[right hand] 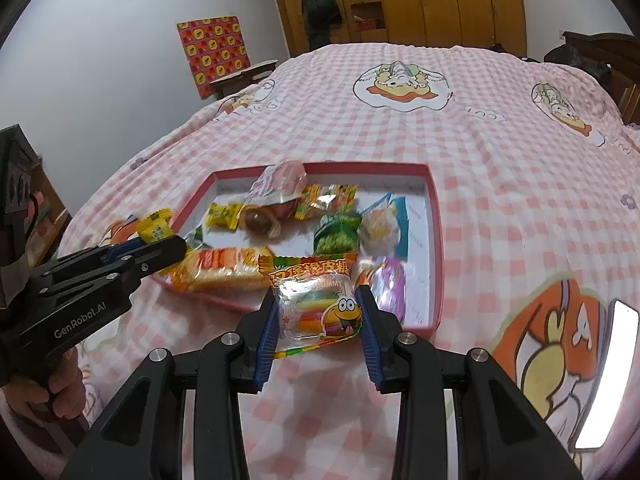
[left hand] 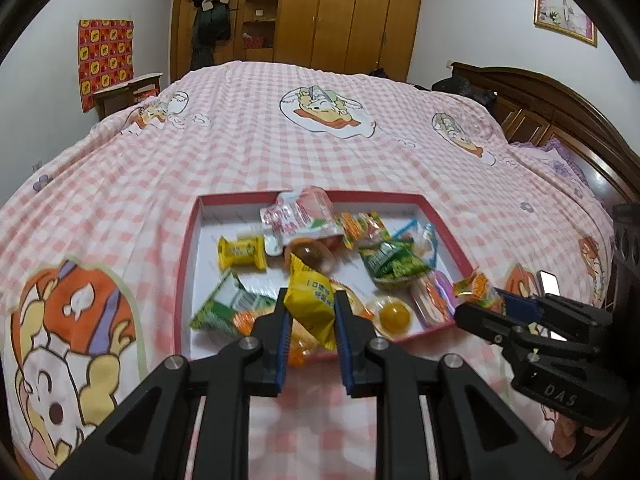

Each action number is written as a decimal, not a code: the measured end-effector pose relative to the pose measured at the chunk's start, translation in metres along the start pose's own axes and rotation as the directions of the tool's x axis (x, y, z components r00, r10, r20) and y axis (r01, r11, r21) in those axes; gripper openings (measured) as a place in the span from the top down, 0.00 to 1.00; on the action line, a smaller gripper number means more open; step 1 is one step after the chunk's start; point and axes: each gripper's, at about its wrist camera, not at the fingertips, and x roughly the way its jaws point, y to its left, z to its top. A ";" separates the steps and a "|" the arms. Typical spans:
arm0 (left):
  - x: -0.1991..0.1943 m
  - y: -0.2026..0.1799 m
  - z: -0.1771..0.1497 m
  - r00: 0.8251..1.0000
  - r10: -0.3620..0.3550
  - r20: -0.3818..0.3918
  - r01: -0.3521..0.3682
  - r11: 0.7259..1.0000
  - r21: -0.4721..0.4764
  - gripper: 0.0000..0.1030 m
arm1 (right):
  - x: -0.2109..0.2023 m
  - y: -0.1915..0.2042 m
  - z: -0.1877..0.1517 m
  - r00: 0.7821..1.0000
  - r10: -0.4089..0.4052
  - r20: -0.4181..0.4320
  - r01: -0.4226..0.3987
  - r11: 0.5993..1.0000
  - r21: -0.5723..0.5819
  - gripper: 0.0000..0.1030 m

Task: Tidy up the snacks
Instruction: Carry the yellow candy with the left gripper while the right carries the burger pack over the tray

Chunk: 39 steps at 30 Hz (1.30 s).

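Left tool (left hand: 310,312) clamped on yellow packet (left hand: 314,304); right tool (right hand: 319,320) clamped on burger gummy pack (right hand: 318,304)

A home bedroom: bed (left hand: 320,140), wooden wardrobe (left hand: 352,12).

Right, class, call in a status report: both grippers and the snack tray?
Left gripper shut on yellow packet. Right gripper shut on burger gummy pack. Red tray on the bed, crowded with snacks. Nothing blocking.
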 end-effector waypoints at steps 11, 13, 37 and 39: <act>0.035 0.016 0.032 0.999 0.036 0.005 -0.037 0.999 0.032 0.80 | 0.027 -0.016 0.033 0.999 -0.050 -0.009 0.050 0.999 -0.003 0.63; 0.042 0.020 0.038 0.999 0.035 0.001 -0.035 0.999 0.028 0.80 | 0.031 -0.018 0.038 0.998 -0.058 -0.008 0.058 0.998 -0.004 0.63; 0.115 0.061 0.054 0.997 0.014 -0.072 -0.020 0.997 -0.080 0.80 | 0.101 -0.050 0.077 0.992 -0.125 0.015 0.124 0.991 0.044 0.63; 0.115 0.061 0.055 0.997 0.014 -0.069 -0.020 0.997 -0.078 0.79 | 0.106 -0.052 0.079 0.992 -0.125 0.015 0.125 0.991 0.054 0.63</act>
